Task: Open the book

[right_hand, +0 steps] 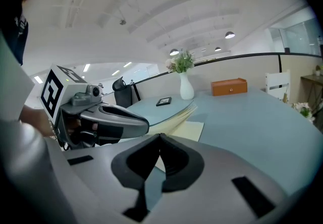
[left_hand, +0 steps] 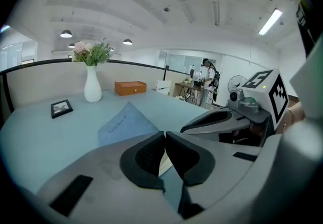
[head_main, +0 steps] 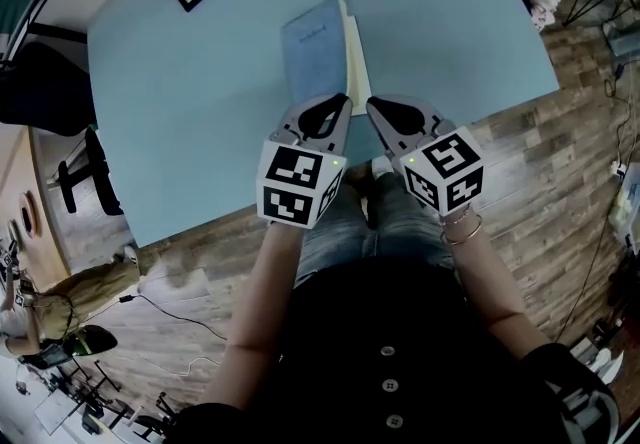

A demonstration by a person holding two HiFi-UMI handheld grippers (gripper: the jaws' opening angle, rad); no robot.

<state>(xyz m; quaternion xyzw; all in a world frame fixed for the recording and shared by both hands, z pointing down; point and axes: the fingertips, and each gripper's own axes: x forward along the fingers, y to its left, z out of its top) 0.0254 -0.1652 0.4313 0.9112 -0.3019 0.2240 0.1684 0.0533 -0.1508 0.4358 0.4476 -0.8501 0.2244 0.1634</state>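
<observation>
On the blue table (head_main: 170,112) in the head view, the book (head_main: 312,47) lies at 12 o'clock from the left gripper (head_main: 340,107) and right gripper (head_main: 375,110), close to both tips. Left gripper view: jaws squeezed together, blue cover at 11 o'clock. Right gripper view: jaws squeezed together too, pages fanned up at 12 o'clock.

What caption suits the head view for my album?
On a table, the left gripper holds a blue book by its raised cover's corner; the right gripper, shut, sits alongside.
</observation>
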